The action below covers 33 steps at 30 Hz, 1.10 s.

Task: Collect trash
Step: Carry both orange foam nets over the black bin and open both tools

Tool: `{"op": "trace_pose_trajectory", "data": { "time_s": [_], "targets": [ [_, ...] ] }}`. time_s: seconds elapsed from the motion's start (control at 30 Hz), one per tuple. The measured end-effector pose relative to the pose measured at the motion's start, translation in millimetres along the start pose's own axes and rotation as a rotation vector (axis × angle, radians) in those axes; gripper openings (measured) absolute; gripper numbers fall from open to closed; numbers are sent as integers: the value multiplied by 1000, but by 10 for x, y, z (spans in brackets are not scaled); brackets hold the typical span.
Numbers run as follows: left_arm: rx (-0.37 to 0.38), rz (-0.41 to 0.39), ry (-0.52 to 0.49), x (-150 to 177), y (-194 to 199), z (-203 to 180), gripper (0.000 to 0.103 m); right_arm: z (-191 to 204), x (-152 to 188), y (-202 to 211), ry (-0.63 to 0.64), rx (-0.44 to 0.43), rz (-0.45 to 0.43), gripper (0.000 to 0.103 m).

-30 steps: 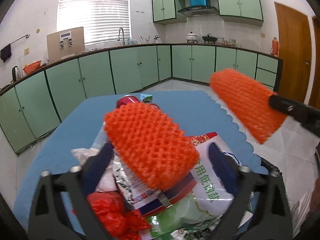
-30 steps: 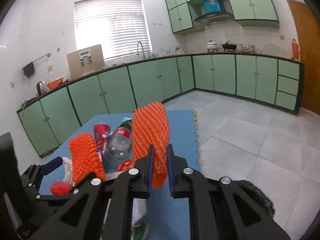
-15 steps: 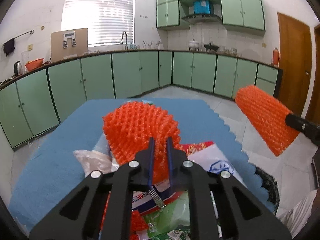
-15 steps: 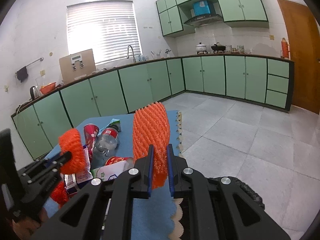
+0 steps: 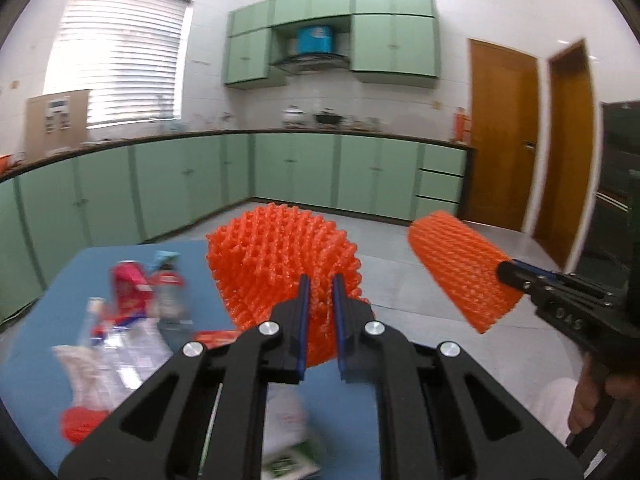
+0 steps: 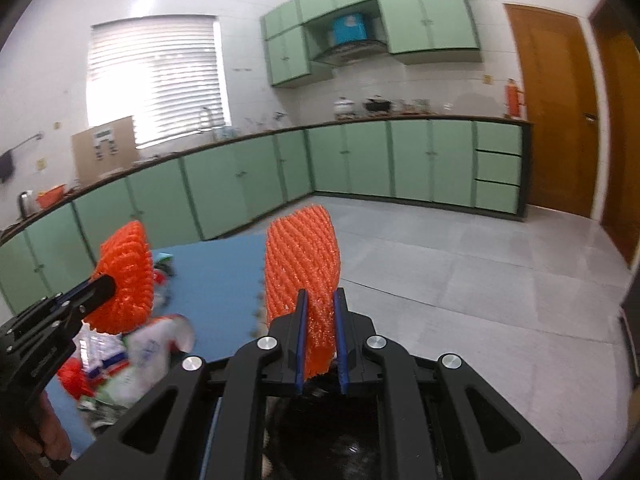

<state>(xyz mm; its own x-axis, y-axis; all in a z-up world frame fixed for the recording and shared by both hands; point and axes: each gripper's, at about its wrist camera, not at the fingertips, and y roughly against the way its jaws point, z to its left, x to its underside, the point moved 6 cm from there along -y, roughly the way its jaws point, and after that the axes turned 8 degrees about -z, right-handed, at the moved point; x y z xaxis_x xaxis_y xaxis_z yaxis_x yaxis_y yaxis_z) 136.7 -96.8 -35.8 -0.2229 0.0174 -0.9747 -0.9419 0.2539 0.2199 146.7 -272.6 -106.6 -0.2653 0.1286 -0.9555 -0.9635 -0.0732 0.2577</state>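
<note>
My left gripper (image 5: 319,286) is shut on an orange foam net sleeve (image 5: 280,256), held up above the blue mat (image 5: 80,264). My right gripper (image 6: 320,300) is shut on a second orange foam net sleeve (image 6: 302,256). Each gripper shows in the other's view: the right one with its sleeve (image 5: 460,276) at the right, the left one with its sleeve (image 6: 126,276) at the left. A pile of trash (image 5: 132,312) lies on the mat: a red can, a plastic bottle, wrappers, a red net.
A black bag (image 6: 320,432) sits directly under my right gripper. Green cabinets (image 5: 296,172) line the far walls. Wooden doors (image 5: 500,136) stand at the right. Grey tiled floor (image 6: 460,280) lies right of the mat.
My left gripper closed on the orange sleeve, lifted it off the pile and swung right. My right gripper kept hold of its sleeve and also moved right, over the black bag.
</note>
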Motion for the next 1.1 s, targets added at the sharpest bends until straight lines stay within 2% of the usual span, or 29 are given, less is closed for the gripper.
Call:
{"op": "trace_pose_trajectory", "data": {
  "time_s": [0.13,0.3,0.37,0.43,0.47,0.6,0.73,0.77,0.8,0.83,0.87,0.9,1.0,1.1],
  "targets": [
    [97,40,13,157,-225,-377,9,-363,84,67,-27,79,16,12],
    [184,104,-10,421,-544,-807,12,-670,204,67,-54,136,44,12],
    [199,135,-17,549,-647,-862,25,-775,261,55,-67,145,53,12],
    [199,159,-23,658,-724,-911,40,-825,328,36,-79,152,64,12],
    [203,164,-22,696,-748,-924,43,-858,355,22,-84,153,69,12],
    [190,172,-23,766,-798,-925,48,-912,438,-49,-96,152,90,12],
    [145,147,-25,702,-732,-804,55,-922,517,-109,-108,148,110,13],
    [132,142,-26,704,-711,-766,59,-896,528,-131,-106,149,118,16],
    [117,140,-22,694,-692,-715,60,-899,546,-149,-100,155,127,24],
    [105,139,-17,663,-684,-677,62,-911,557,-164,-92,171,134,48],
    [96,138,-12,636,-654,-631,63,-913,574,-171,-89,197,134,59],
    [87,137,-9,612,-637,-581,63,-914,570,-162,-91,203,127,64],
    [45,128,-4,541,-532,-414,70,-848,546,-154,-84,195,119,64],
    [-9,113,-7,436,-414,-243,75,-733,508,-125,-66,179,105,71]
  ]
}}
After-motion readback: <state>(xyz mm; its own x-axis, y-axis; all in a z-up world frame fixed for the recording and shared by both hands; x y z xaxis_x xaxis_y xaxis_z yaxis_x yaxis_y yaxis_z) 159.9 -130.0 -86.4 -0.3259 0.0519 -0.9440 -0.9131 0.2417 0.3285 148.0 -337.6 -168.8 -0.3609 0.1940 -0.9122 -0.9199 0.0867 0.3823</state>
